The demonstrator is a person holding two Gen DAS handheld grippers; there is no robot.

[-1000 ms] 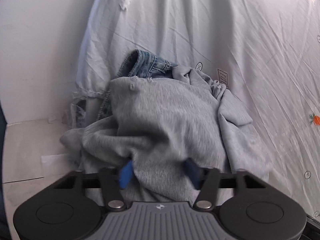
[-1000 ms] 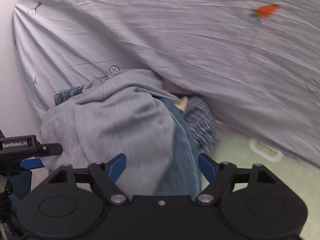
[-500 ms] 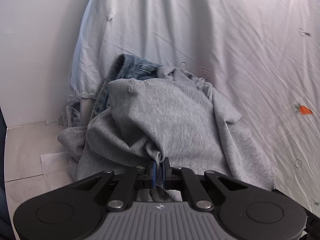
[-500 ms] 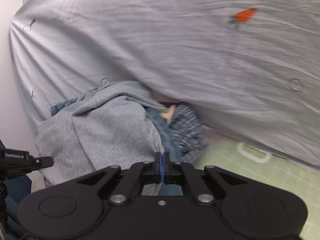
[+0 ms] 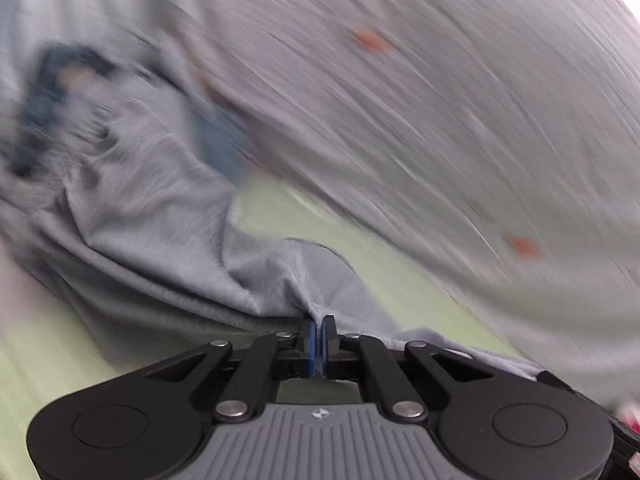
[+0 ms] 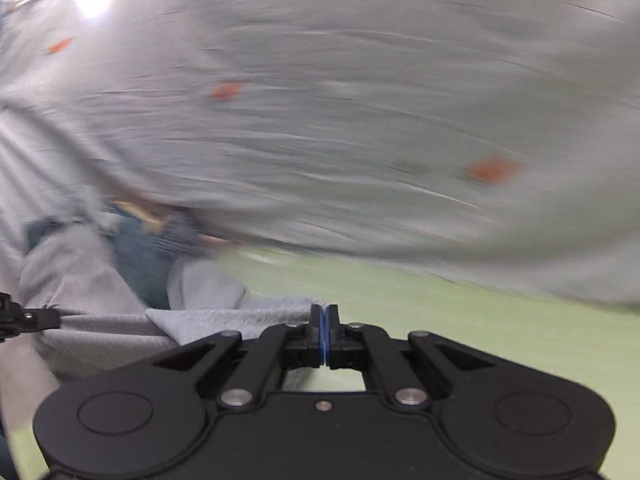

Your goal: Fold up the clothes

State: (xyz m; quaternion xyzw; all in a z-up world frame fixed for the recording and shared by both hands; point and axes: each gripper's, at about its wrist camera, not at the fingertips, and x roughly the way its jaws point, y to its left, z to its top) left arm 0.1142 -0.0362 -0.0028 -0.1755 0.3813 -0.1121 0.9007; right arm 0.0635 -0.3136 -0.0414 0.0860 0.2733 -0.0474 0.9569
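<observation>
The grey sweatshirt [image 5: 160, 216] is not folded. It is bunched and stretched, with one end trailing from the pile of clothes [image 6: 132, 248] at the left, where blue jeans [image 6: 140, 264] lie too. The other end hangs between the two grippers above the green mat [image 6: 440, 312]. So spreading it flat and all the folding are left to do. The left gripper [image 5: 318, 330] is squeezed tight on a pinch of the sweatshirt's edge. The right gripper [image 6: 324, 330] is squeezed tight on another bit of that edge. Both point toward the big grey sheet with orange carrots [image 6: 360, 120], and both views are blurry
</observation>
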